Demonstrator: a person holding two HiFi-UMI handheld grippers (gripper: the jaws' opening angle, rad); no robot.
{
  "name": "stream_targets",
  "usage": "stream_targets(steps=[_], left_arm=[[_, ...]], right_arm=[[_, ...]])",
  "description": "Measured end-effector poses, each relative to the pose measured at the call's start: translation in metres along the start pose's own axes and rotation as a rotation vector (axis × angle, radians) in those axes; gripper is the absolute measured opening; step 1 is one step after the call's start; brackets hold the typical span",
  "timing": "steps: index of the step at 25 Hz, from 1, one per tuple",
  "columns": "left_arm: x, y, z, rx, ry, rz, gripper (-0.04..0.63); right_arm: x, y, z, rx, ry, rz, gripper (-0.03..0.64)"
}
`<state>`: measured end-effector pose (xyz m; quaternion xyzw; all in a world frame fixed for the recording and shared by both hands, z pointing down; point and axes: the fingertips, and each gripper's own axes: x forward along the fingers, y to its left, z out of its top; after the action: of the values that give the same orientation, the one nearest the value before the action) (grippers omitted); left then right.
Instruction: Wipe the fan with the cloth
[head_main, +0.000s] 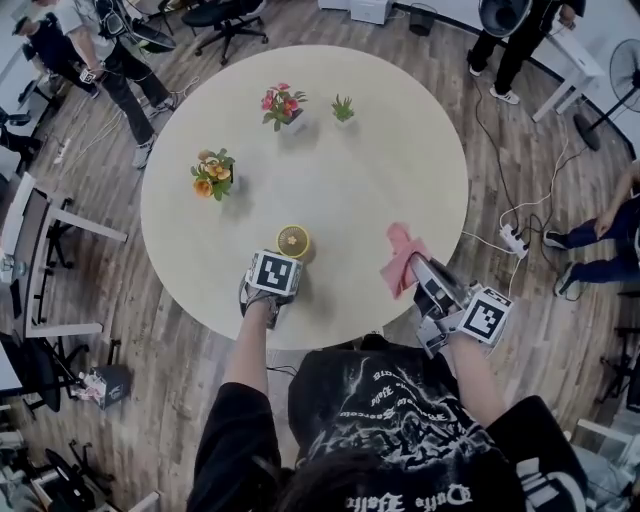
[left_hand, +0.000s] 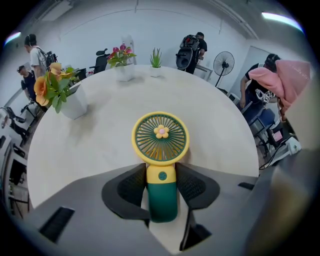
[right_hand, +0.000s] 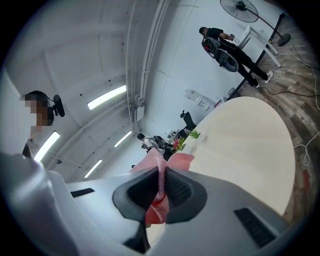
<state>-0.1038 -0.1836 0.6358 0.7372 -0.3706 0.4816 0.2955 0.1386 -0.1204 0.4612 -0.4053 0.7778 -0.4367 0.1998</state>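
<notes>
Round beige table (head_main: 380, 170) on wood-plank floor (head_main: 180, 330), 3 small pots on top.
Orange-flower pot (head_main: 213, 174) at tbl's left; pink/red-flower pot (head_main: 283, 105) and small green plant (head_main: 343, 109) side by side nr upper edge, apart. Yellow fan (head_main: 293, 241) nr lower edge, unclear if it rests on the top. Centre and right bare.

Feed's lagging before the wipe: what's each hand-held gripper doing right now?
Left hand-held gripper: closed on the fan.
Right hand-held gripper: closed on the cloth.
</notes>
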Motion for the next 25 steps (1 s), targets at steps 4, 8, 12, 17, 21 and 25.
stream_targets(steps=[4, 8, 12, 17, 21, 25], left_arm=[[-0.001, 0.003, 0.000, -0.055, -0.040, 0.012, 0.208], [-0.011, 0.005, 0.001, -0.118, -0.092, 0.040, 0.321], [-0.035, 0.008, 0.003, -0.178, -0.189, 0.064, 0.321], [-0.064, -0.008, 0.000, -0.245, -0.322, 0.053, 0.321], [-0.093, -0.026, -0.001, -0.250, -0.445, 0.048, 0.301], [-0.122, -0.040, -0.008, -0.357, -0.601, -0.016, 0.287]], right_arm=[[0.007, 0.004, -0.006, -0.006, 0.030, 0.028, 0.031], [0.011, 0.004, -0.006, -0.045, 0.051, 0.015, 0.031], [0.022, -0.003, -0.018, -0.190, 0.150, -0.056, 0.031], [0.034, -0.008, -0.030, -0.351, 0.249, -0.129, 0.031], [0.048, -0.004, -0.038, -0.500, 0.305, -0.143, 0.031], [0.060, -0.002, -0.043, -0.585, 0.303, -0.154, 0.031]])
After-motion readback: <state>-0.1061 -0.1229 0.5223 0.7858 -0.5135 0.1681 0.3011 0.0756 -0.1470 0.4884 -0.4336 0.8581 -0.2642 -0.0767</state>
